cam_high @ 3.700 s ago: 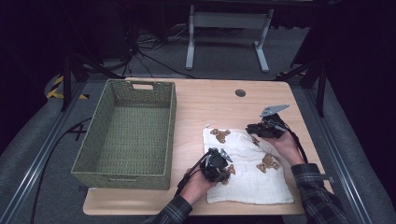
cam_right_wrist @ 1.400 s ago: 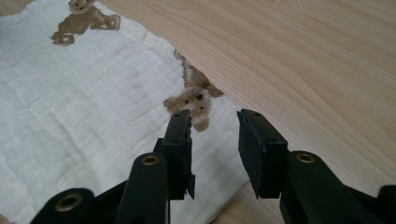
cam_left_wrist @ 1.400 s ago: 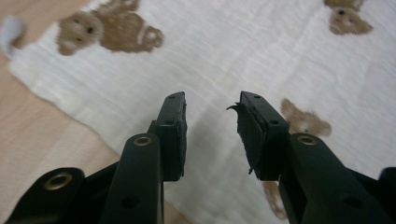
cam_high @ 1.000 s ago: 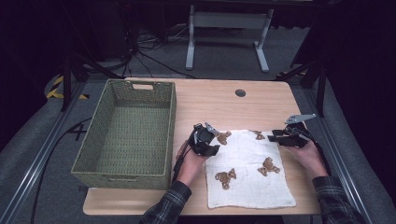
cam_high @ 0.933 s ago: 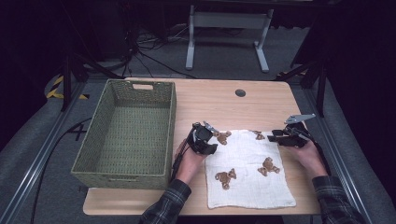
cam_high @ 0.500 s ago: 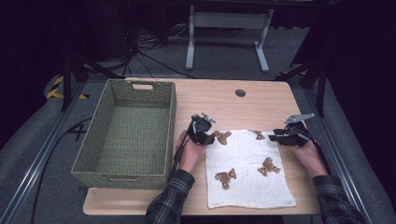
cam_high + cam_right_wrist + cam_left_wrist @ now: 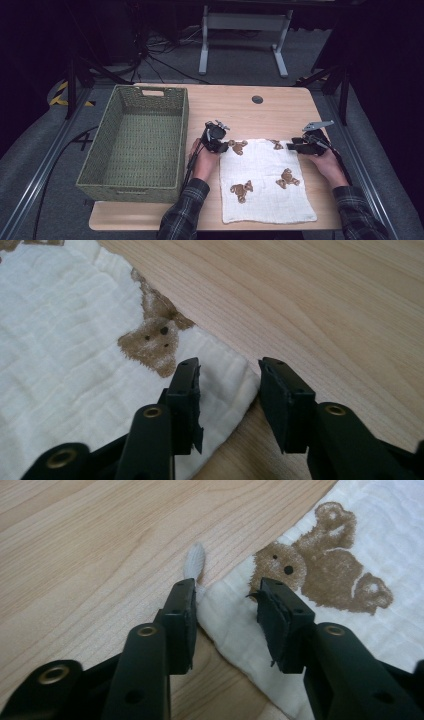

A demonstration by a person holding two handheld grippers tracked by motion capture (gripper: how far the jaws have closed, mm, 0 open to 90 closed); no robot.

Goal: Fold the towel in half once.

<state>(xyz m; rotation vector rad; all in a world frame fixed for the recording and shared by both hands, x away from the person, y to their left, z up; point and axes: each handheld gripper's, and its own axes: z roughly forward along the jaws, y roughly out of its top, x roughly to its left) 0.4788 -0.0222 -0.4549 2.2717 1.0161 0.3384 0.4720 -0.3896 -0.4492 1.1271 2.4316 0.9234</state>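
Left gripper jaws have just been closing, still apart, the cloth's far-left corner between them, not yet pinched. Right gripper likewise closing around the far-right corner. Since a second ago the left hand was brought onto its corner; a two-corner lift seems next. Cloth lies flat right of the woven basket: soft, crinkled, white, bear prints; smooth wooden table.

Cloth: white, waffle-textured weave, brown teddy-bear prints with dark dot eyes. Counter: light wood grain. Basket: olive-green woven. Sleeves: dark plaid. Hand-held gripper: black, brass-coloured rivets.
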